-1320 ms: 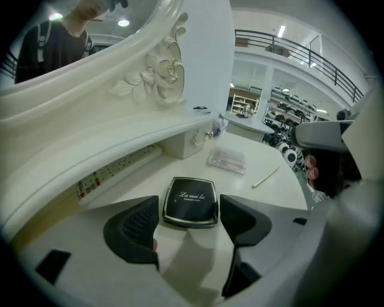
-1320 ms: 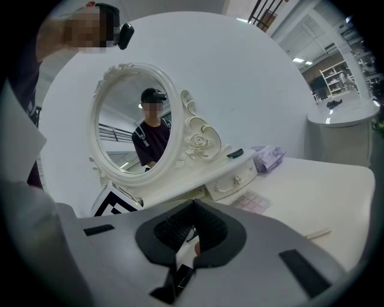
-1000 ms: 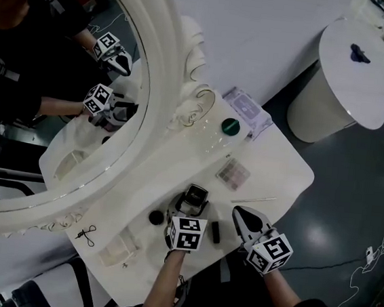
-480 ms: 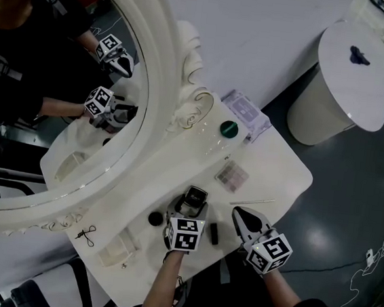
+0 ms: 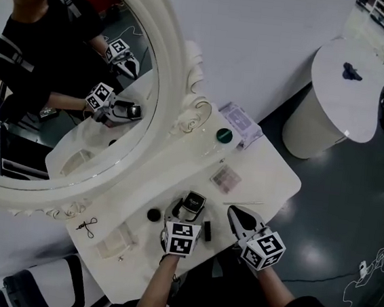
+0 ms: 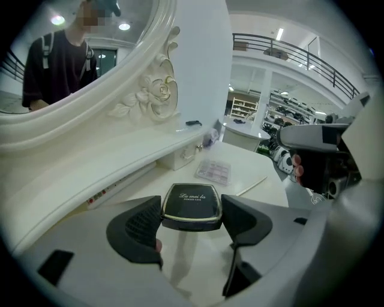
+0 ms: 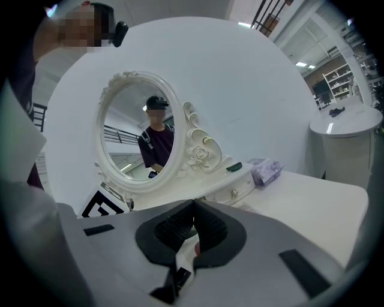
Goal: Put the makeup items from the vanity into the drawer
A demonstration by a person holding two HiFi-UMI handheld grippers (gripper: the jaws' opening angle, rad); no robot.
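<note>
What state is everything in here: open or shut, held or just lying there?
left gripper: shut on the black compact.
black compact: lid closed, gripped by its sides.
right gripper: shut, nothing in it.
small drawer: closed.
eyeshadow palette: lying flat on the vanity top.
thin stick: lying flat beside the palette.

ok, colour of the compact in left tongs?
Square powder compact: black, pale rim. Clearest in left gripper view.

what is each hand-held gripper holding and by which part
The left hand-held gripper clamps the black powder compact by its two opposite side edges, lid up. The right hand-held gripper is shut on nothing.
</note>
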